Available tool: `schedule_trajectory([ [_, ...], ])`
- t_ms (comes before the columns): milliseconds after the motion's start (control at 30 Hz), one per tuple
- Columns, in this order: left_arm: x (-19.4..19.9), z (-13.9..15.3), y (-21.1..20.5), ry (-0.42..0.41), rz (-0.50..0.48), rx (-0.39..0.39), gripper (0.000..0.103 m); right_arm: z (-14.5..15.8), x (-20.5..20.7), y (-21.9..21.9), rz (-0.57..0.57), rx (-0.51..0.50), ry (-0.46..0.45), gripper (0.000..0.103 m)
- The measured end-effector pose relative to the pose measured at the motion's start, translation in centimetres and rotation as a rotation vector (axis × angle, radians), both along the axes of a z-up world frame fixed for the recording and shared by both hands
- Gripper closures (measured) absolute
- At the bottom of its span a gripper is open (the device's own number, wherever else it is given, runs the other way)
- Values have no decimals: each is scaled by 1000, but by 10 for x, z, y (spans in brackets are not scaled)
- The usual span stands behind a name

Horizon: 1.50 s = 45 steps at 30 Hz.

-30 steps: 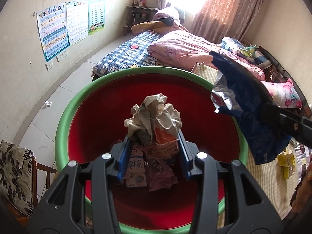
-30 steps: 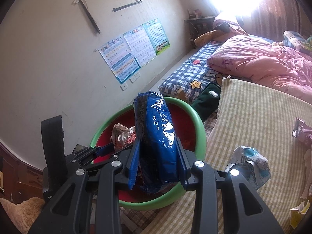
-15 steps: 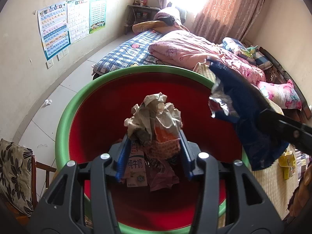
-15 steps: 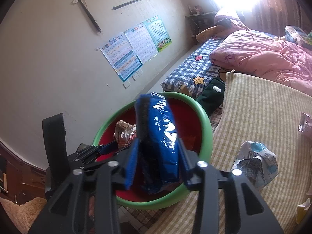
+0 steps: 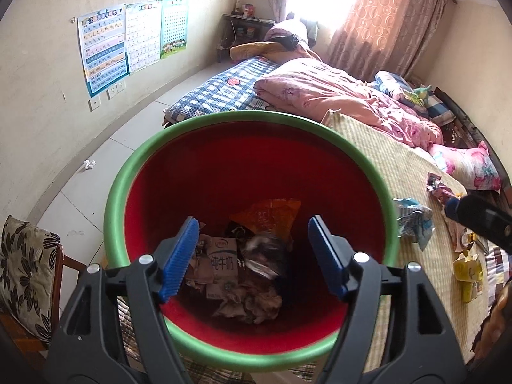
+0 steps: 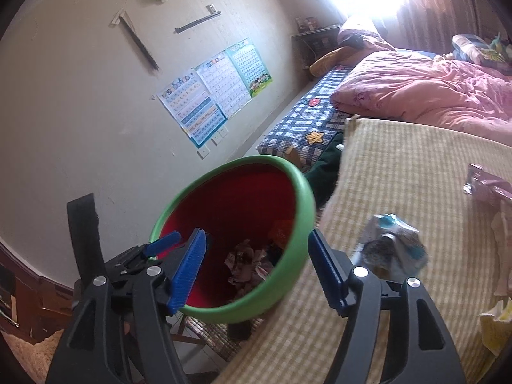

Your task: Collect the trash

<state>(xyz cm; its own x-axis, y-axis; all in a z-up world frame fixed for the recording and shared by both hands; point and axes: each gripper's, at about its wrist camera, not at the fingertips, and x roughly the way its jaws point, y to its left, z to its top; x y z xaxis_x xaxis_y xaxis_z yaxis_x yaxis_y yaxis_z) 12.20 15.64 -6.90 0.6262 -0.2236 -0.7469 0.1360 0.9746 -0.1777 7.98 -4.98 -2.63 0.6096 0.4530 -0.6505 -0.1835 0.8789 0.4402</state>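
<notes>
Both the left gripper (image 5: 252,257) and the right gripper (image 6: 256,268) are hanging spread wide and empty above the green-rimmed bin (image 5: 118,198). Crumpled trash (image 5: 243,275) is already lying inside (a milk carton among it). More wrappers (image 6: 395,248) are waiting on the straw mat (image 6: 400,166) at right; only the left view is showing the paper scrap (image 5: 89,164) on the far floor.
</notes>
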Motion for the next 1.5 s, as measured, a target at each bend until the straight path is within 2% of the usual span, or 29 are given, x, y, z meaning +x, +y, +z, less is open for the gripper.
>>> schedule_trajectory([
  [133,-10,6,-16,-18,-9,-1,33,-2,-18,-36,-58,-22,8,38],
  [400,-36,9,-64,-24,-42,-16,32,-12,-74,-156,-277,-169,56,36],
  [533,-51,7,-96,-13,-68,-14,31,-33,-97,-207,-350,-190,139,32],
  [633,-60,6,-119,-10,-96,-6,28,-56,-112,-230,-347,-157,212,32],
  [767,-63,5,-150,-24,-143,18,26,-77,-121,-230,-284,-99,271,33],
  [867,-54,7,-175,-34,-183,27,26,-85,-125,-228,-222,-59,279,50],
  [1000,-37,3,-201,-37,-179,19,24,-77,-129,-222,-165,-81,249,58],
  [1133,-10,-16,-218,28,-127,17,24,-72,-135,-221,-131,-89,223,59],
  [1300,10,-41,-226,121,-93,23,25,-75,-140,-224,-98,-76,234,56],
  [1367,12,-47,-227,141,-96,12,30,-75,-140,-224,-83,-67,237,54],
  [1500,8,-48,-233,123,-122,57,55,-74,-135,-228,-70,-51,235,53],
])
